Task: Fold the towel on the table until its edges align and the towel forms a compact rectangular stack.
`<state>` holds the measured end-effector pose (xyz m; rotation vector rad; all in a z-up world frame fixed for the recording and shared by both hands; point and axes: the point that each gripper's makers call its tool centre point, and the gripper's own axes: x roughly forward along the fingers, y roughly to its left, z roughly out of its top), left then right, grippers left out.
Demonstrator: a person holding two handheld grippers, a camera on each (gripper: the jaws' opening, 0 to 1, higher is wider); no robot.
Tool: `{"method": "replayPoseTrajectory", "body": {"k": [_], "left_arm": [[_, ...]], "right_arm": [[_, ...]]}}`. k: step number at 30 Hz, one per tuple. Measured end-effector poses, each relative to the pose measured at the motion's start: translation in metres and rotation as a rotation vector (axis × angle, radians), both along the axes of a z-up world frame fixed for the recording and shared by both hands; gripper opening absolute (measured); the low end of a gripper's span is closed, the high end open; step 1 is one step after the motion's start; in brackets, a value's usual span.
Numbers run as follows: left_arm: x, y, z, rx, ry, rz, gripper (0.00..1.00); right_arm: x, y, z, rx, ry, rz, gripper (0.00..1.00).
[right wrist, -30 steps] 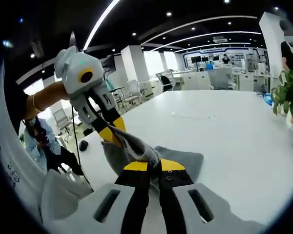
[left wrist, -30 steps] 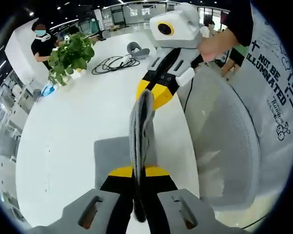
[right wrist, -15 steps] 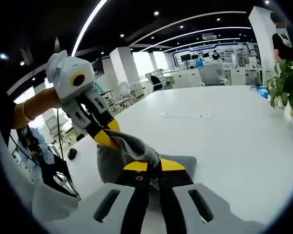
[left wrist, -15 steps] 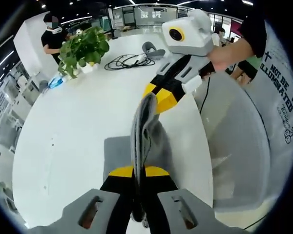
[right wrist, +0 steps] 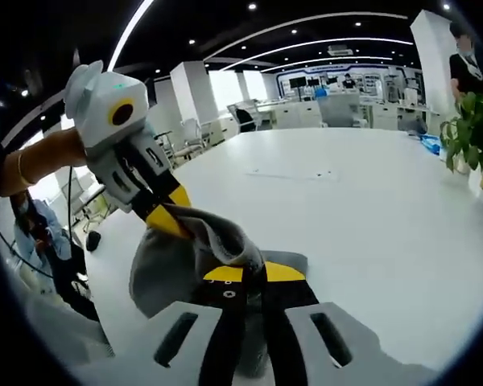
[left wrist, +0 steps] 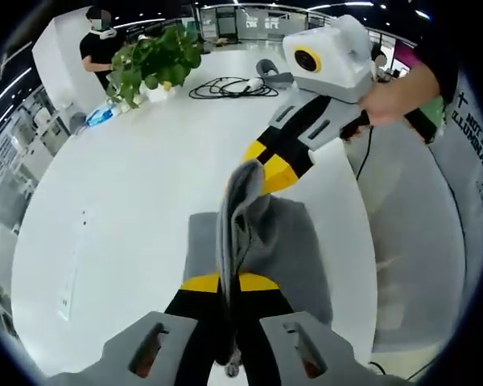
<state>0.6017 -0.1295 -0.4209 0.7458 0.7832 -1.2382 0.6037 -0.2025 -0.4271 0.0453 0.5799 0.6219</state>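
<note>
Towel [left wrist: 249, 241]: grey cloth, partly lifted off the white worktop [left wrist: 129, 209]. One edge was raised and stretched between the two tongs; the rest lay spread on the worktop beneath, near the worktop's near-right edge.

Left tongs [left wrist: 229, 285]: jaws together, clamped on the raised edge, cloth bunched upright between them.

Right tongs [right wrist: 245, 273]: jaws likewise clamped on the same edge, further along it, the cloth ridged from one to the other.

Step in hand, by judgement: carrying the lifted edge across to lay it on the opposite edge. To do it well, both tongs should travel level and together, keeping the edge taut, and lower it square onto the edge beneath before letting go.

Surroundings: potted plant [left wrist: 153, 60] and coiled black cable [left wrist: 229, 84] at the worktop's far end; a person [left wrist: 101, 40] stood beyond.
</note>
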Motion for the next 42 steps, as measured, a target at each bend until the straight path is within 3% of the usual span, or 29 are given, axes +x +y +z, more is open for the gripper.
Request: {"method": "replayPoseTrajectory", "body": {"k": [8, 11, 14, 24, 31, 42], "left_arm": [[0.017, 0.0, -0.035, -0.001, 0.065, 0.042, 0.05], [0.022, -0.002, -0.044, 0.0, 0.062, 0.043, 0.06], [0.029, 0.001, -0.057, 0.009, 0.076, 0.051, 0.06], [0.051, -0.001, -0.08, 0.008, 0.031, 0.085, 0.16], [0.063, 0.002, -0.07, -0.029, -0.014, 0.154, 0.28], [0.074, 0.01, -0.034, -0.155, -0.116, 0.342, 0.29]], "right_arm": [[0.007, -0.001, -0.025, -0.026, 0.057, -0.001, 0.04], [0.01, -0.002, -0.033, -0.071, 0.048, 0.013, 0.04], [0.017, -0.001, -0.043, -0.069, 0.061, 0.007, 0.04], [0.031, -0.012, -0.063, -0.07, 0.112, -0.075, 0.05], [0.033, -0.015, -0.058, -0.067, 0.122, -0.102, 0.08], [0.035, -0.025, -0.042, -0.05, 0.084, -0.137, 0.12]]}}
